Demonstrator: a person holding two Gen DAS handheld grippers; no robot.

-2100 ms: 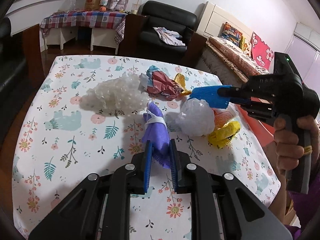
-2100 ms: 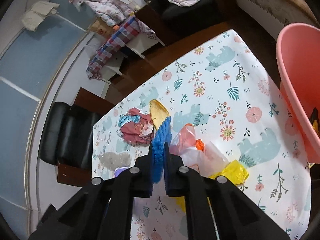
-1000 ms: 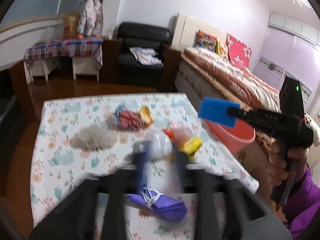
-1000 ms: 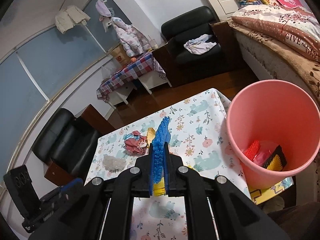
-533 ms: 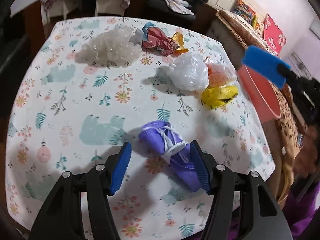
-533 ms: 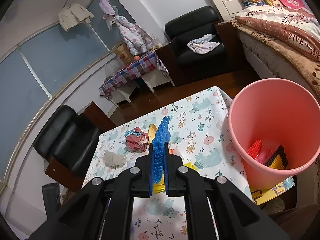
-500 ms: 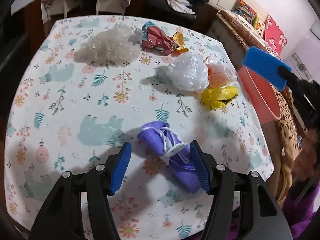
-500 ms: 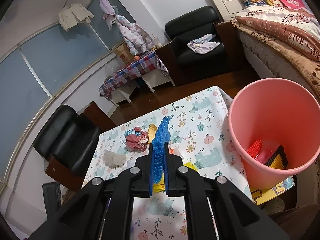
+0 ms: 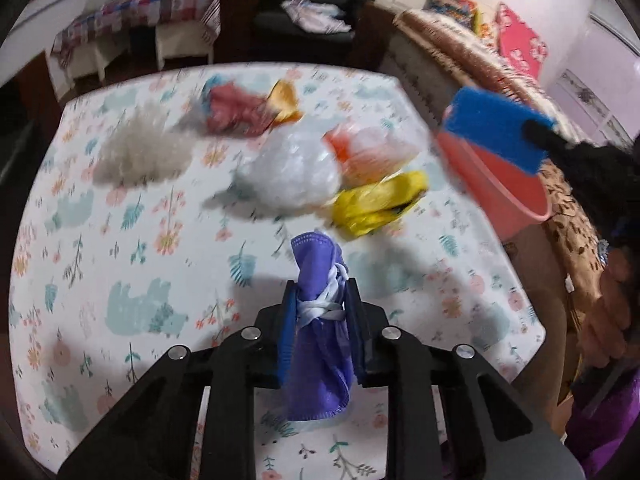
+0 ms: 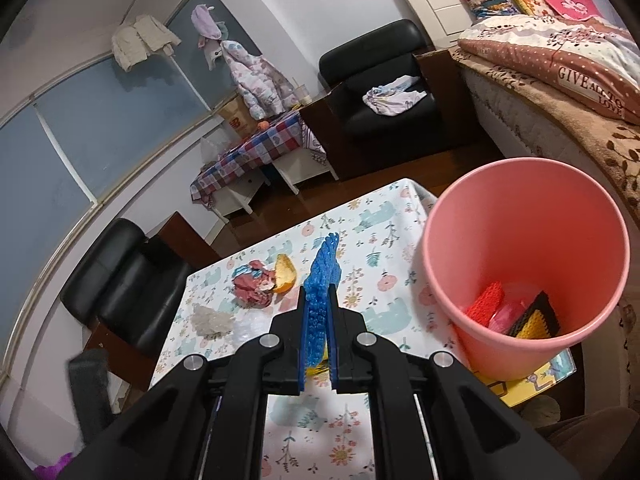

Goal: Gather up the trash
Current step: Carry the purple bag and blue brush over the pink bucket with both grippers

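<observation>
Left wrist view: the left gripper pinches a purple face mask, wound with its white straps, between its blue pads; the mask's long axis runs along the fingers, one end poking forward, the other hanging below. It appears lifted off the floral table. Beyond lie a clear bubble-wrap wad, a red and yellow wrapper, a white plastic bag, an orange-tinted bag and a yellow bag (all blurred). The pink bin stands off the table's right edge, ahead and right of the mask. Right wrist view: the right gripper is pressed onto a blue textured sponge piece, held edge-on and pointing forward. The bin's open mouth sits just right of the fingers, already holding red, pink and black-yellow scraps. The right hand is much nearer the bin, so its piece likely drops first; the mask must travel rightward across the table.
</observation>
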